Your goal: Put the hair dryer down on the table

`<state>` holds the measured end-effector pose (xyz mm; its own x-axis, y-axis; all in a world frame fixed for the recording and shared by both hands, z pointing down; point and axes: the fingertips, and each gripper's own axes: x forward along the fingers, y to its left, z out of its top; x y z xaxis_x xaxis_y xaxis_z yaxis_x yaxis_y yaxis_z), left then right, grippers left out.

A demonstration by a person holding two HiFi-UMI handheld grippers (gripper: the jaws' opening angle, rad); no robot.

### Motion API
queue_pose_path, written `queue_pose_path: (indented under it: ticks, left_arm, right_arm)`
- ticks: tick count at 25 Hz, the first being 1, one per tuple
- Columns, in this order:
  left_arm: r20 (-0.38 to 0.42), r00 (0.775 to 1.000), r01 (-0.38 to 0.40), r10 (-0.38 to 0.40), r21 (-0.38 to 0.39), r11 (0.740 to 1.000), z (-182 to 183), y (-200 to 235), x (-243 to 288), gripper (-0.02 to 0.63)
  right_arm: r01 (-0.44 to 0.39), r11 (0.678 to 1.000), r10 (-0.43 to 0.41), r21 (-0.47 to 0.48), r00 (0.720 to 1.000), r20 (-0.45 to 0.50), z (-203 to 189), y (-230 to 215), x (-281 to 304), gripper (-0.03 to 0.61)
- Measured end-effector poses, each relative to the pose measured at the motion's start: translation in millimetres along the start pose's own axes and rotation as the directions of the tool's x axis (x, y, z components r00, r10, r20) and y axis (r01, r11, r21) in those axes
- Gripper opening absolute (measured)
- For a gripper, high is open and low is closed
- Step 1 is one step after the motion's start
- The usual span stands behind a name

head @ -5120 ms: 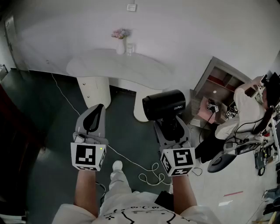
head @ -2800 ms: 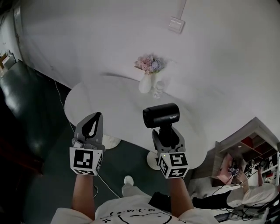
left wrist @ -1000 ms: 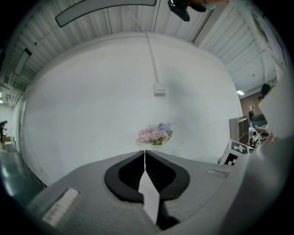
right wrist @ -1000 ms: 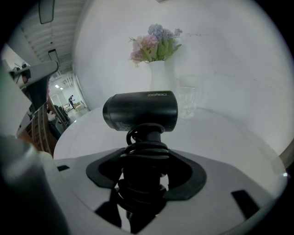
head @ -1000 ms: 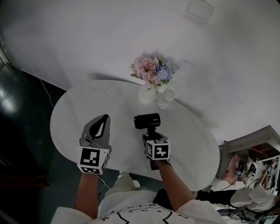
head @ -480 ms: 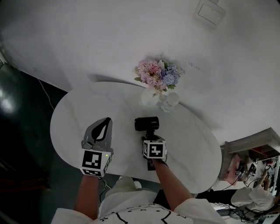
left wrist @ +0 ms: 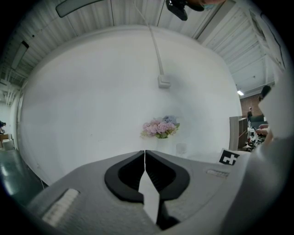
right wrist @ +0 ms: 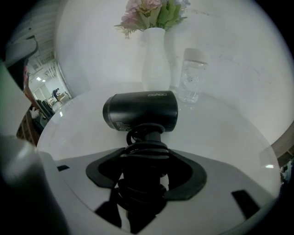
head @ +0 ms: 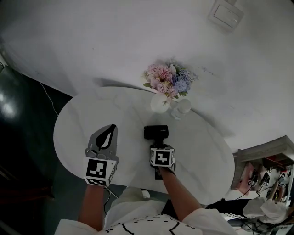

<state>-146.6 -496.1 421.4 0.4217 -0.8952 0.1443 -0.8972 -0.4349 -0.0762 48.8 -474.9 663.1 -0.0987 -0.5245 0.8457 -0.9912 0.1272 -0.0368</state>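
Note:
A black hair dryer (head: 156,132) with its cord wound round the handle is over the middle of the white oval table (head: 87,114). My right gripper (head: 158,144) is shut on the handle, barrel pointing left. In the right gripper view the barrel (right wrist: 140,111) lies crosswise just beyond the jaws, and the wrapped handle (right wrist: 141,172) fills the gap of the right gripper (right wrist: 145,160). Whether the dryer touches the table I cannot tell. My left gripper (head: 110,129) hovers over the table's left part, shut and holding nothing; its tips meet in the left gripper view (left wrist: 145,154).
A white vase (head: 159,103) with pink and blue flowers (right wrist: 154,11) and a clear glass (head: 180,109) stand at the table's far edge, just beyond the dryer, close to the white wall. Dark floor lies left of the table.
My right gripper has sunk toward the table top with the hair dryer and tipped further down. The left gripper has dropped slightly and stays shut.

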Motion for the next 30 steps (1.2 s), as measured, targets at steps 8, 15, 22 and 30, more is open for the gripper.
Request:
queue_pose_path:
  ticks: [8,15,22,30]
  left_arm:
    - [-0.004,1.000,-0.001,0.001,-0.011,1.000,-1.6,-1.3,2.2,0.020]
    - [-0.003,1.000,0.006,-0.006,-0.009,1.000,0.0,-6.9,1.2,0.020]
    - [0.004,1.000,0.013,-0.013,-0.020,1.000,1.3,-15.2,-4.2,0.020]
    - [0.035,0.999,0.008,-0.008,-0.008,1.000,13.5,-37.7,-22.0,0.020]
  right_arm:
    - [0.002,1.000,-0.003,-0.008,1.000,-0.016,-0.3,1.5,0.9,0.265]
    - [0.011,1.000,-0.011,-0.003,1.000,0.007,-2.0,-5.9,1.2,0.362]
    - [-0.021,1.000,0.021,0.002,0.998,0.058,3.9,-4.6,-13.0,0.374]
    - [-0.063,0.998,0.065,-0.016,0.984,0.163,12.0,-6.6,-48.1,0.373]
